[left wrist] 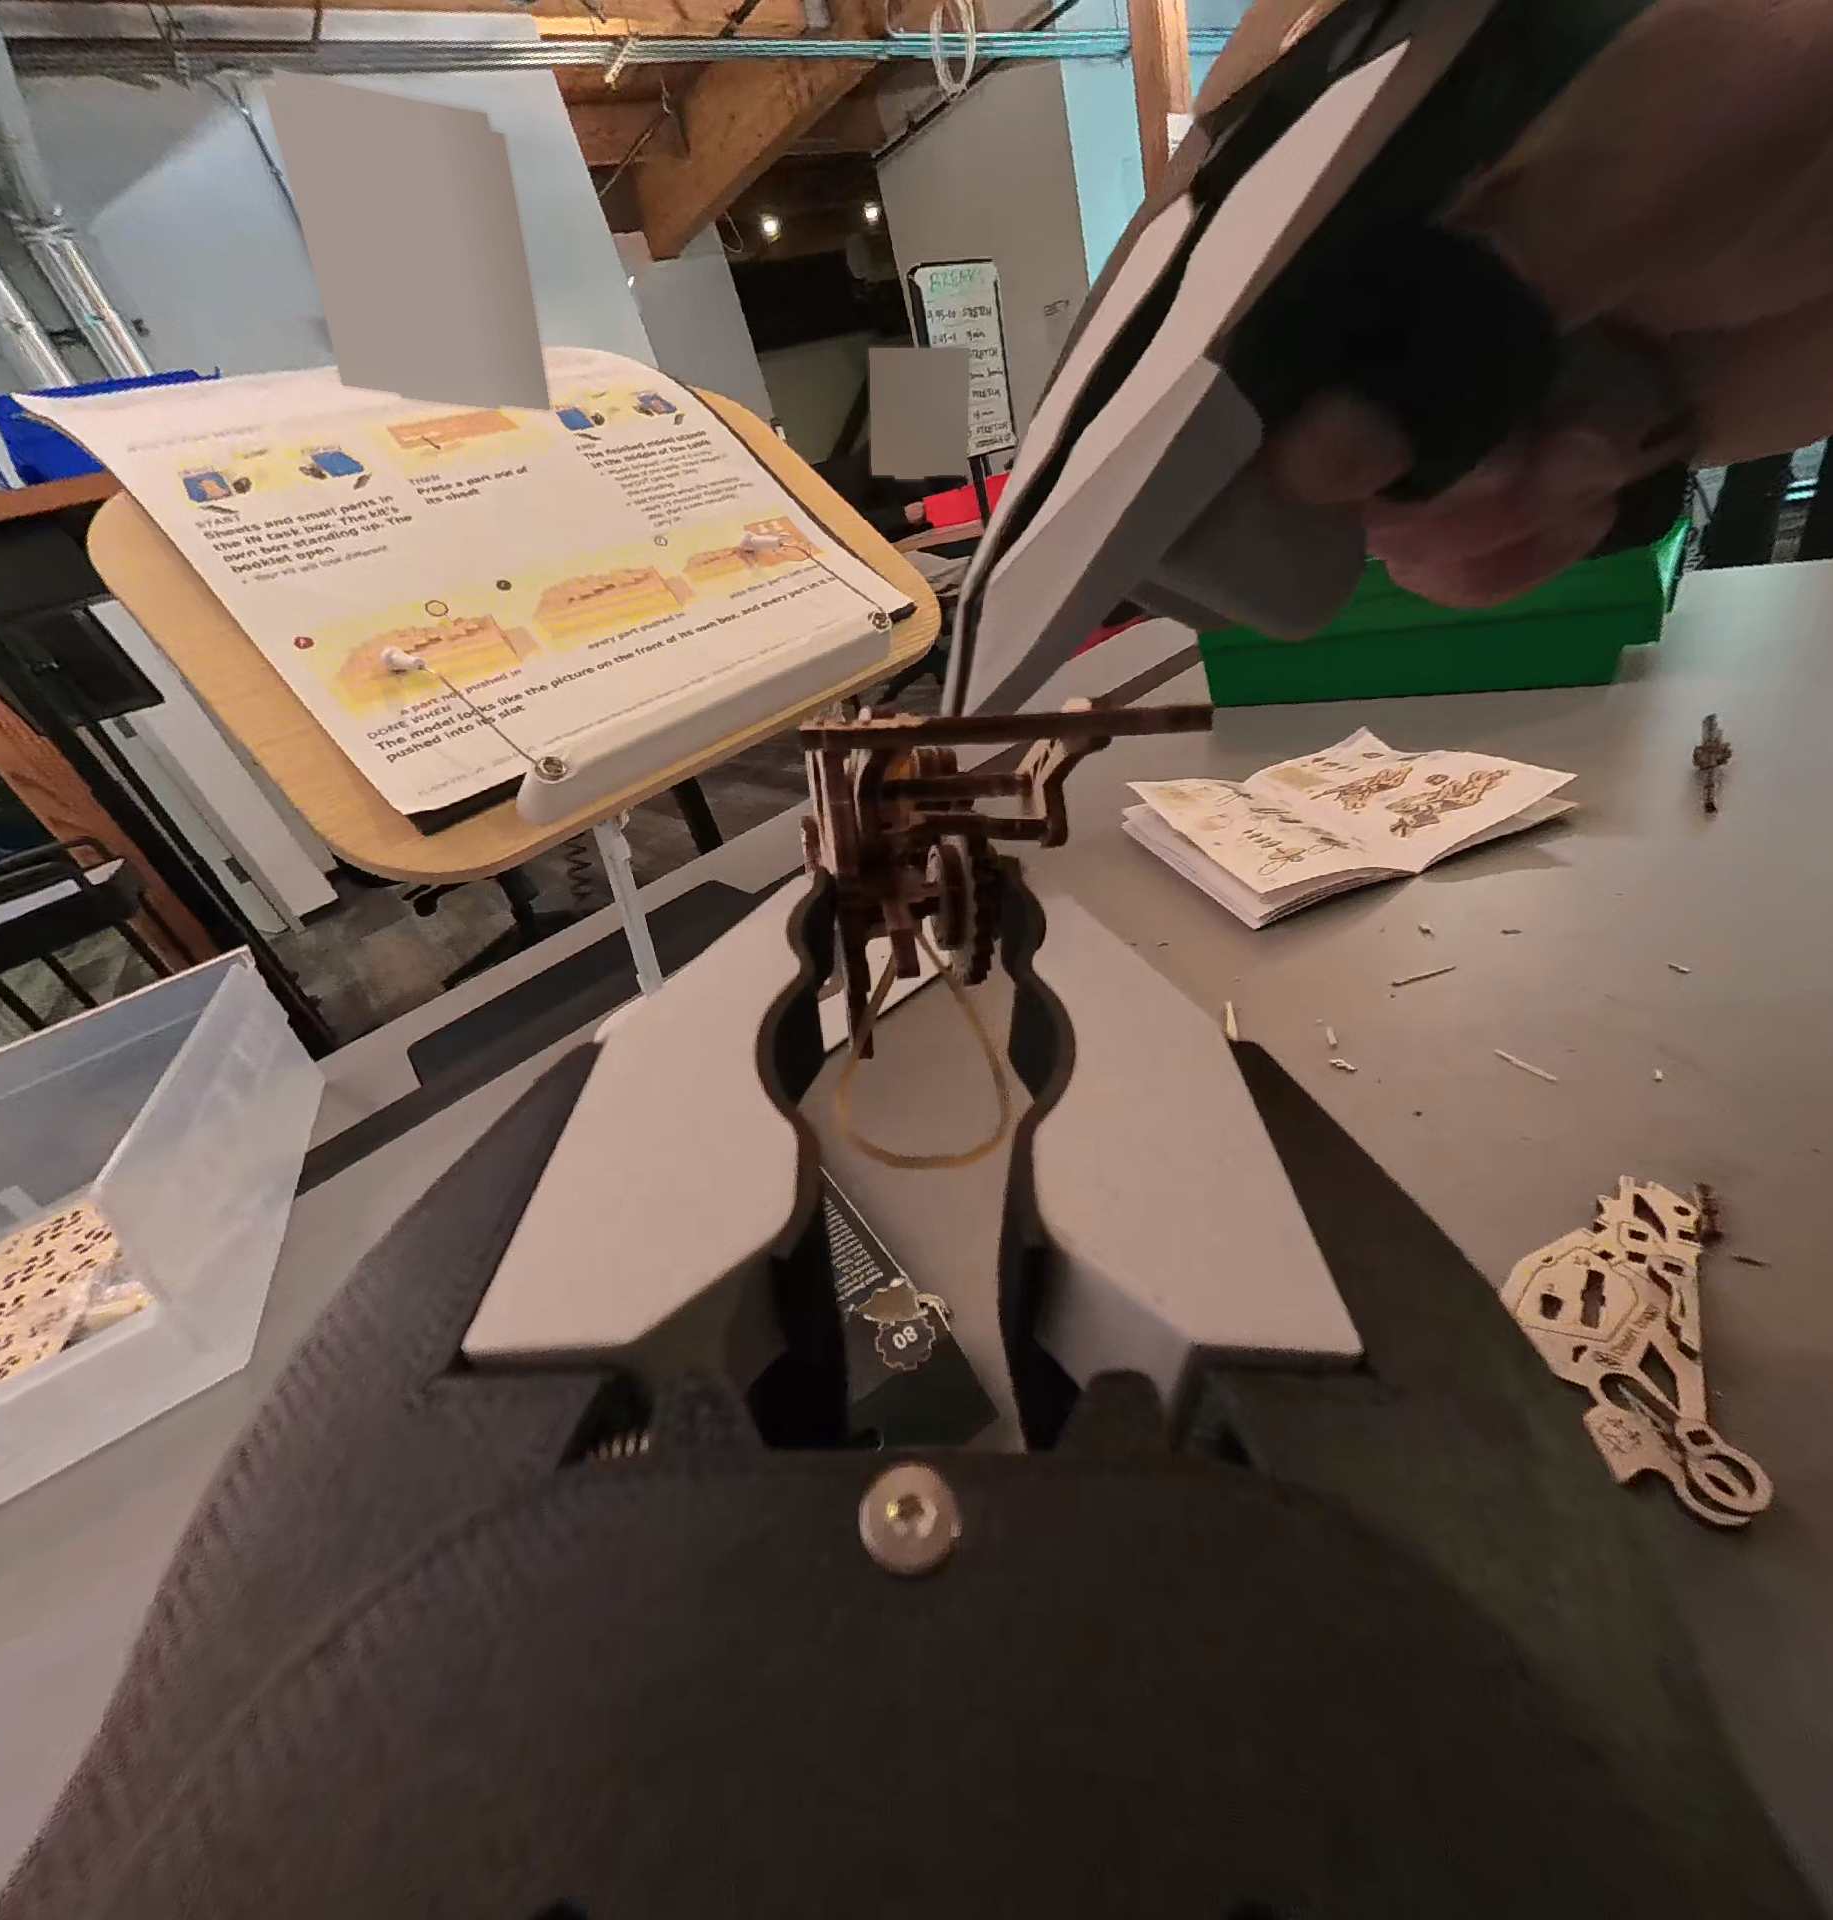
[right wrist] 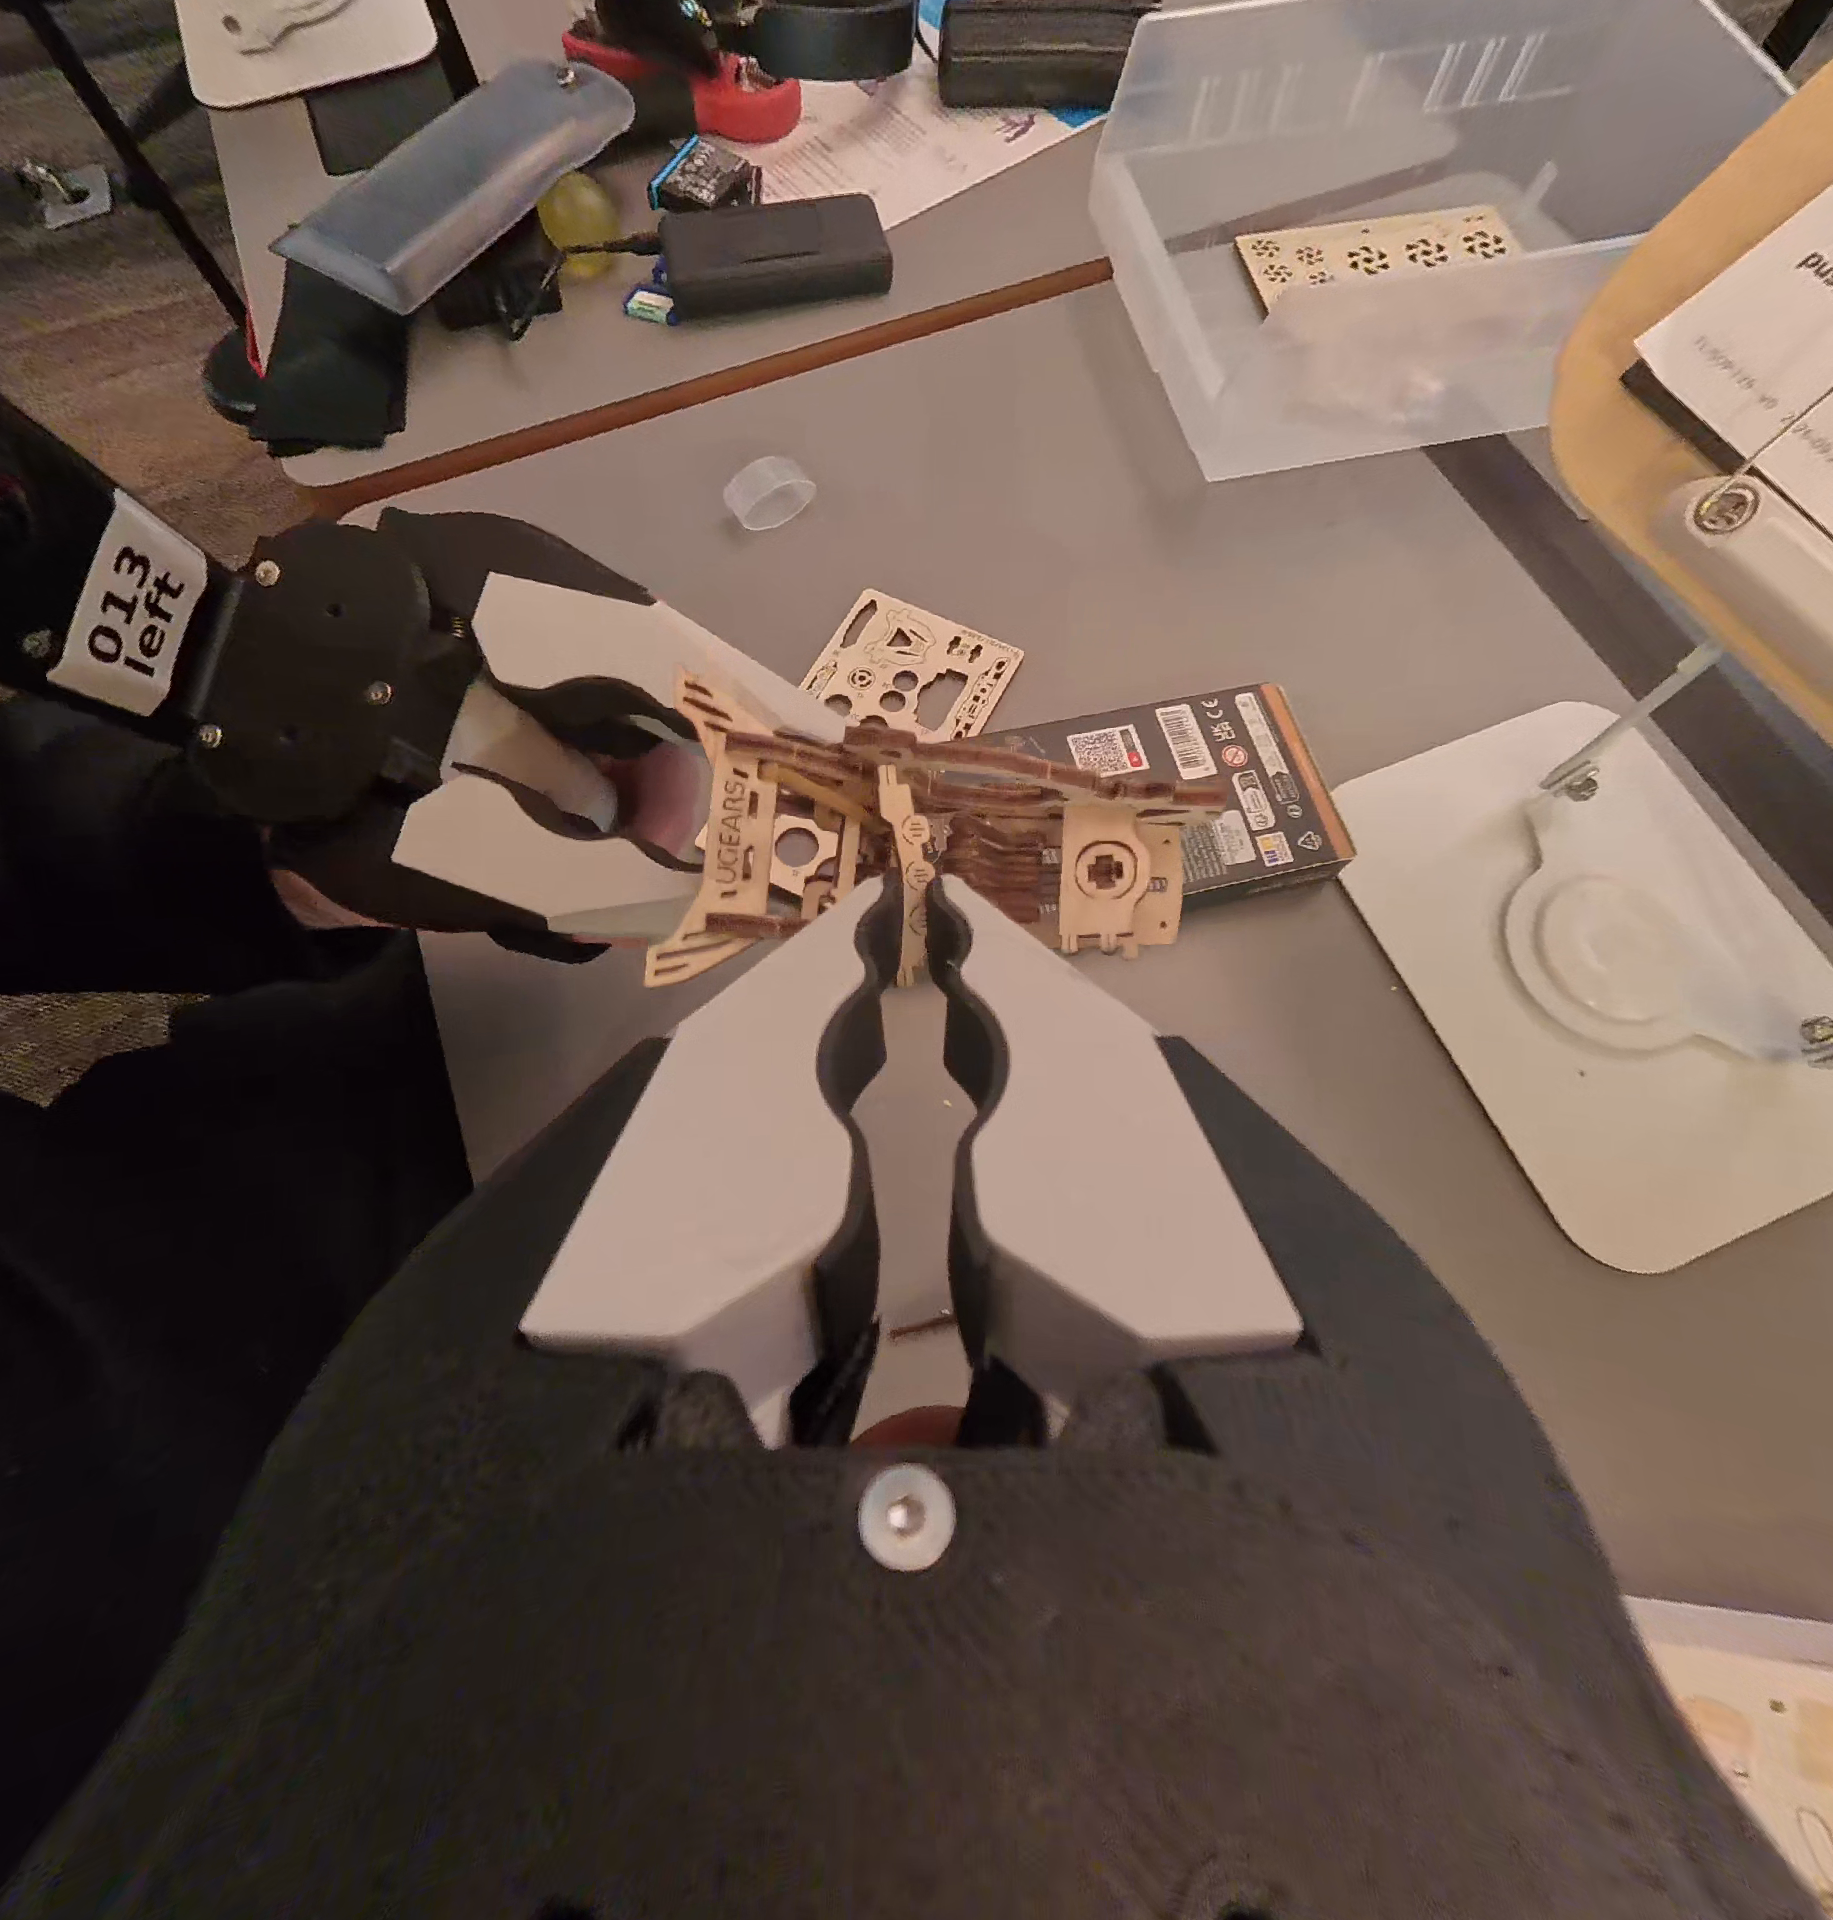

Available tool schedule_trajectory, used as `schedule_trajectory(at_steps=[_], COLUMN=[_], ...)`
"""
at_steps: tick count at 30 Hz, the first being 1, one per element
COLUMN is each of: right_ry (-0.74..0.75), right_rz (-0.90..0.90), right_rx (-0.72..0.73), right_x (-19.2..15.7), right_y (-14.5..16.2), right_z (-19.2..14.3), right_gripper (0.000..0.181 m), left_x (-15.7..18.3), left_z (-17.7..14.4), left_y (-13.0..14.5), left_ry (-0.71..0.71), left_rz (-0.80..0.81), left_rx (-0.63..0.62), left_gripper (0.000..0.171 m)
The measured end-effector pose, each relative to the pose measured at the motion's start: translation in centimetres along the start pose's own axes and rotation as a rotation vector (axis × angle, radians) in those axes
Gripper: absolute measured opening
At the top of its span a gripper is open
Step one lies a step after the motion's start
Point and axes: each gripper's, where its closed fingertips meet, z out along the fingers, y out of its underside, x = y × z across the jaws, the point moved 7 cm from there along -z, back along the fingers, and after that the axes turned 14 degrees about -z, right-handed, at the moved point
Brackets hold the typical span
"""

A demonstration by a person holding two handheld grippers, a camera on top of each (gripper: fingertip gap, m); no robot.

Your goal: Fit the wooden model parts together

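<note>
Surface: grey table [right wrist: 1151,436], wood scraps about.
Model: wooden model [right wrist: 891,821] held up over it.
Left gripper [right wrist: 673,821]: jaws clamped on the model's end.
Right gripper [right wrist: 914,894]: jaws narrow, pinching a pale wooden piece [right wrist: 907,940] on the model.

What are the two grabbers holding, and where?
Both hold the wooden model. The left gripper clamps its flat end plate; the right gripper pinches a thin upright piece in its middle.

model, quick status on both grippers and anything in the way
Left gripper shut on model, held above table. Right gripper pinching a thin upright piece on the model. Kit box lies underneath, apart.
</note>
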Motion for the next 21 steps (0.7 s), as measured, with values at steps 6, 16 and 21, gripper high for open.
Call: schedule_trajectory(at_steps=[6, 16, 21], right_ry=[0.006, 0.049, 0.078], right_rz=[0.024, 0.084, 0.089], right_rx=[0.009, -0.007, 0.002], right_x=[-0.13, -0.10, -0.23], right_y=[-0.19, 0.15, 0.00], right_z=[0.26, 0.54, 0.42], right_gripper=[0.001, 0.000, 0.000], left_x=[-0.01, 0.07, 0.08], left_z=[0.02, 0.17, 0.27], left_y=[-0.05, 0.10, 0.18], left_ry=[-0.030, -0.065, -0.112], left_rz=[0.024, 0.080, 0.150], left_rx=[-0.008, -0.025, -0.047], left_gripper=[0.030, 0.029, 0.029])
